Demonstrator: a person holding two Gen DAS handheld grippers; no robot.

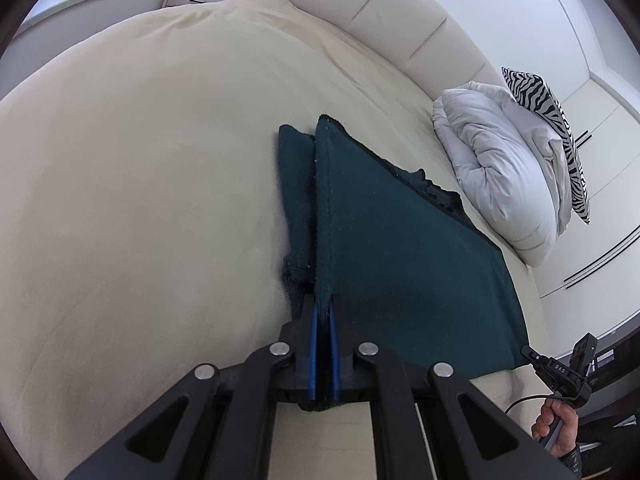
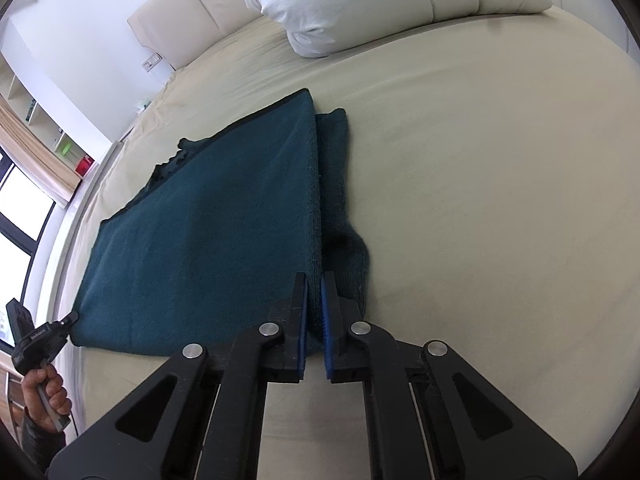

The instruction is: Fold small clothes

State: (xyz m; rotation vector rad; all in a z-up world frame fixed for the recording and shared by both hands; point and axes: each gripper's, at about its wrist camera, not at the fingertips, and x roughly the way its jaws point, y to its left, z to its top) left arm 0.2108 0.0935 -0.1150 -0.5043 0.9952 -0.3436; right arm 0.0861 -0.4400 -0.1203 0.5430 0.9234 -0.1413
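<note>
The dark teal knitted garment [image 1: 400,240] lay spread on the cream bed sheet [image 1: 140,180], one edge raised as a fold. The left claw [image 1: 322,320] was clamped on the near corner of that raised edge, the knit pinched between its blue pads. The right claw [image 2: 314,296] gripped the opposite near corner of the same garment [image 2: 208,220], cloth filling the narrow gap between its fingers. A white duvet [image 1: 500,168] and a zebra-print pillow [image 1: 560,128] lay well apart, by the padded headboard [image 1: 400,20].
</note>
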